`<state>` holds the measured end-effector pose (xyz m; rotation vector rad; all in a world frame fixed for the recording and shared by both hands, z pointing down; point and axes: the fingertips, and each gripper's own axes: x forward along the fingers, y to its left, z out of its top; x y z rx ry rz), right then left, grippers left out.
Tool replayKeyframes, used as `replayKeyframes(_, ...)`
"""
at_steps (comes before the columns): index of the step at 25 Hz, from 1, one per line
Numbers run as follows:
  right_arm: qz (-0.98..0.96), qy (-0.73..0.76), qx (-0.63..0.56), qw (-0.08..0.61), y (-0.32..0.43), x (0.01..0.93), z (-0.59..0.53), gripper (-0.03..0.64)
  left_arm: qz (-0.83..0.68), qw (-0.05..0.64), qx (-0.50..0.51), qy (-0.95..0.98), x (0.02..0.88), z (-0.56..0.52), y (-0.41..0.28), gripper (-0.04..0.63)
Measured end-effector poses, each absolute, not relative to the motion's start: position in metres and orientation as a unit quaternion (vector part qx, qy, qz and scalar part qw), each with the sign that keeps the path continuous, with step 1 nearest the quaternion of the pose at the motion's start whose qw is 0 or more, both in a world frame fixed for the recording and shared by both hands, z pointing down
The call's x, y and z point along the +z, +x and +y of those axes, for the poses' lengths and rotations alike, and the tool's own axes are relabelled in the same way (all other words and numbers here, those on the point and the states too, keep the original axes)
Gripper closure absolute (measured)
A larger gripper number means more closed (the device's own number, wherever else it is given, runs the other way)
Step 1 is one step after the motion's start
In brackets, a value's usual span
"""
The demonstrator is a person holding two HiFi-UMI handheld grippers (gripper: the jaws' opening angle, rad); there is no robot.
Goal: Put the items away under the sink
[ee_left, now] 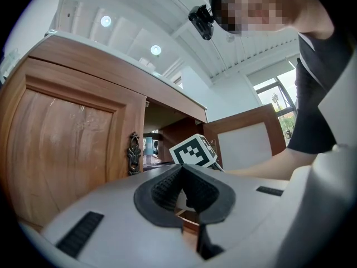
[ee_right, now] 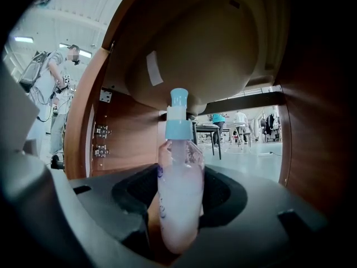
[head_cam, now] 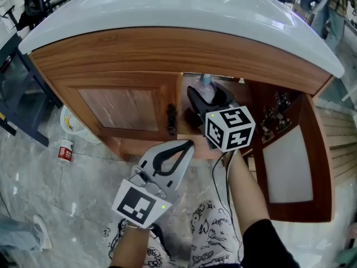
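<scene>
Bottle (ee_right: pixel 179 200) held inside under-sink cabinet (head_cam: pixel 120 108)
Right gripper (head_cam: pixel 207 100) clamps the blue-capped bottle in the open cabinet, frame centre; left gripper (head_cam: pixel 187 145), lower centre, jaws together, empty.

White round perforated basket (head_cam: pixel 71 120) sits on pale glossy floor (head_cam: pixel 39 194). Small white canister with red label (head_cam: pixel 65 151) just beside basket, on open floor. Dark metal furniture frame (head_cam: pixel 22 99) stands left of basket. Farther out past the canister: someone's denim leg and pale shoe (head_cam: pixel 25 233). Slatted wooden platform (head_cam: pixel 337 130) well apart, far right of basket.
</scene>
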<state>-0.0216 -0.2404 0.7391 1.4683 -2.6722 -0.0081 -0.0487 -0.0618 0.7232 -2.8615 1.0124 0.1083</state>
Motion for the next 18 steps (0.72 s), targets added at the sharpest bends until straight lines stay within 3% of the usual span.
replayKeyframes(18, -0.866, 0.495, -0.033, 0.060, -0.0206, 0.7398, -0.2381, 0.393, 0.328, 0.050, 0.035, -0.943, 0.7222, -0.0547, -0.0445, 0.591)
